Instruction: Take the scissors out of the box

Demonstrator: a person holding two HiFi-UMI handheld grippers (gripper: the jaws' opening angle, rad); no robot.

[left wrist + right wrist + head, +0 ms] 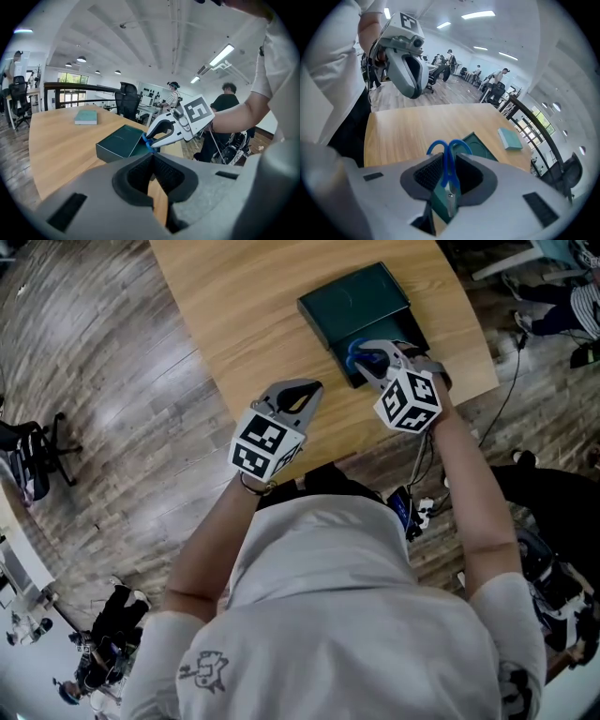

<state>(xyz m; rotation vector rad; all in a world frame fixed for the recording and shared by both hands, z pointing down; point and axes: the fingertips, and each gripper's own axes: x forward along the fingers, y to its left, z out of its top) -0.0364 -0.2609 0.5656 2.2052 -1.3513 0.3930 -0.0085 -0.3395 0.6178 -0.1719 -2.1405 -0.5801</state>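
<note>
Scissors point(449, 154) are sitting in the right gripper point(380, 367), blue handle loops poking up past the jaw tips, pivot and blades running back btwn the pads. In the head view this is happening over the open near end of the dark green box point(361, 301), which is lying at approx 1 o'clock on the counter point(253, 315).

Step in hand, prob.: drawing the scissors clear of the box. To do it well, I'd be pulling straight up and back toward 6 o'clock, keeping the blades in line w/ the box opening so nothing is catching the rim or dragging the box along. Whether the blade tips are already clear of the box, no view is showing. The grip is sitting near the pivot, so the scissors could be swinging if tilted fast; slow wrist is safer.

Jaws: the right ones are standing partway in, clamping the scissors on both sides. The left gripper point(298, 395) is hanging at approx 8 o'clock from the right one, well apart from the box, its jaws pinched together at the tips, holding and touching nothing.
</note>
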